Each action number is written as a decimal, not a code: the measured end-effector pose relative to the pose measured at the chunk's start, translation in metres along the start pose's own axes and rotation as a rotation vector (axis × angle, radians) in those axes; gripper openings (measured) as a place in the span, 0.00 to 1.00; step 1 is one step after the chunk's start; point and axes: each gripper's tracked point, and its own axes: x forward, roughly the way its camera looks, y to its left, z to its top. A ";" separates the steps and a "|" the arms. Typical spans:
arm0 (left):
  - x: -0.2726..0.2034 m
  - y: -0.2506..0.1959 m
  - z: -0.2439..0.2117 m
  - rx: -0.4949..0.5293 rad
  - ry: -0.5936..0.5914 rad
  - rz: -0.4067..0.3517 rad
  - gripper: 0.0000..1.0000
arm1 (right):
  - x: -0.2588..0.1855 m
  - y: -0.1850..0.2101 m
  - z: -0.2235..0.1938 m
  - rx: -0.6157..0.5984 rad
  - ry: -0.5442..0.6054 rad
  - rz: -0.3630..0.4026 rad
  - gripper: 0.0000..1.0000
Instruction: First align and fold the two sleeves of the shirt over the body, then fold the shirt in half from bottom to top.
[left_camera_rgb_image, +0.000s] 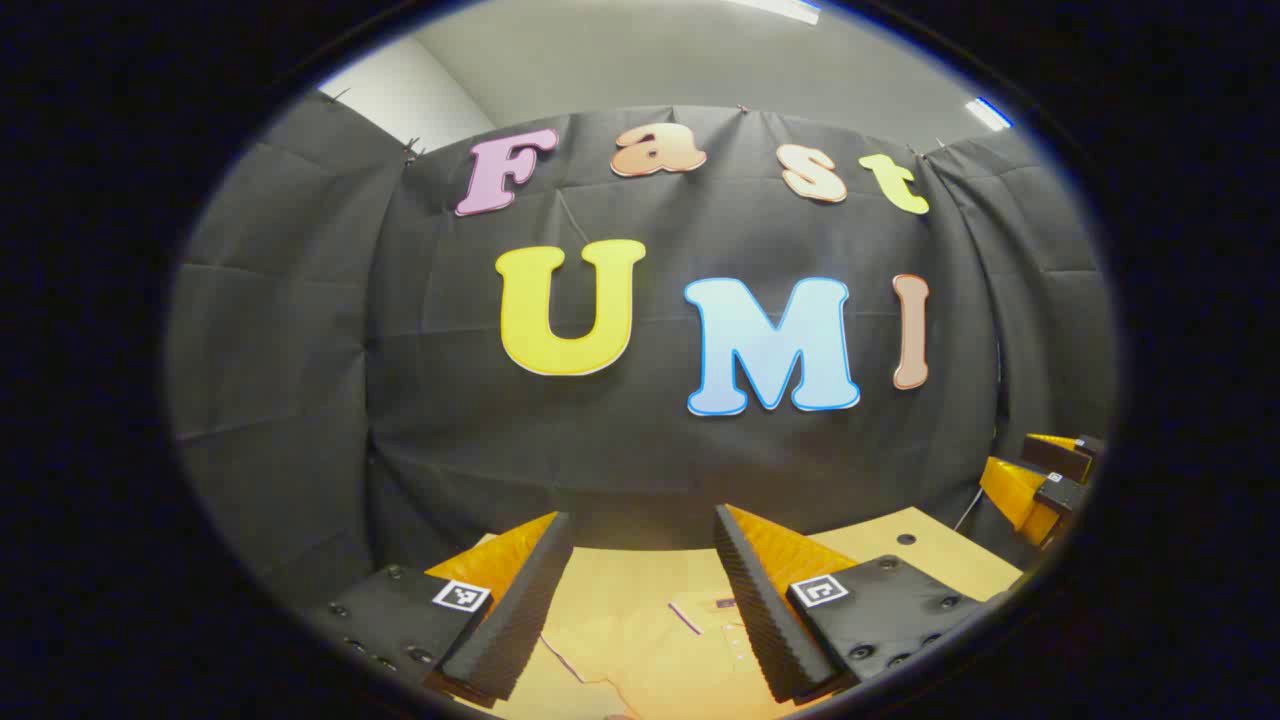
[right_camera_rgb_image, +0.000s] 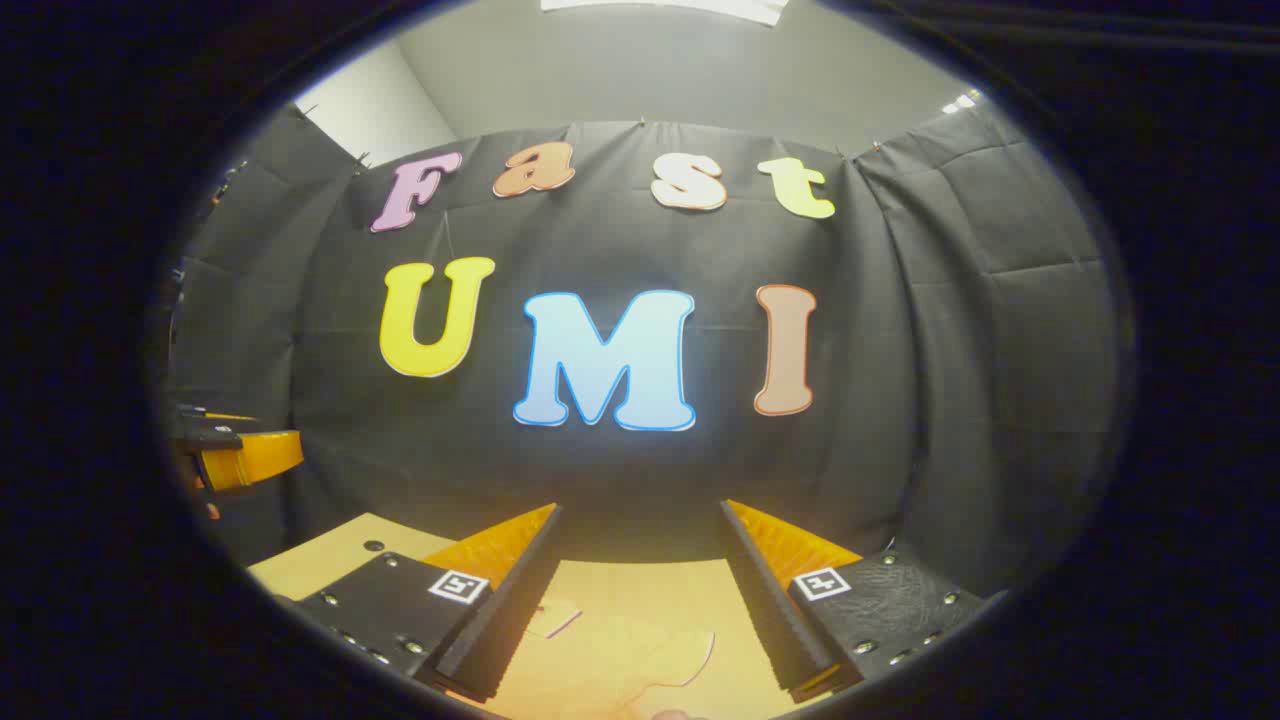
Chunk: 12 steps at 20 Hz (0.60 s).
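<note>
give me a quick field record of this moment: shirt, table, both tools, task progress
shirt: pale yellow shirt lying on the table, collar area seen between the left tool's fingers; a sleeve edge shows in the right gripper view
table: light wooden table, with a small dark hole near its far edge
left tool: left tool open, raised above the shirt, holding nothing
right tool: right tool open, above the shirt, holding nothing
task progress: no fold visible yet

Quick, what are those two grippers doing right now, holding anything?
Left gripper: open, holding nothing, above the shirt.
Right gripper: open, holding nothing.
</note>
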 end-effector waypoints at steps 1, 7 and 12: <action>0.000 0.000 -0.001 -0.001 0.003 0.001 0.94 | 0.001 -0.001 -0.001 -0.003 0.003 -0.001 0.95; -0.001 -0.006 0.004 0.009 -0.010 -0.002 0.93 | 0.000 -0.007 -0.005 -0.023 0.002 0.004 0.95; -0.003 -0.010 0.003 -0.011 -0.009 0.003 0.93 | -0.001 -0.007 -0.011 -0.025 0.011 0.017 0.95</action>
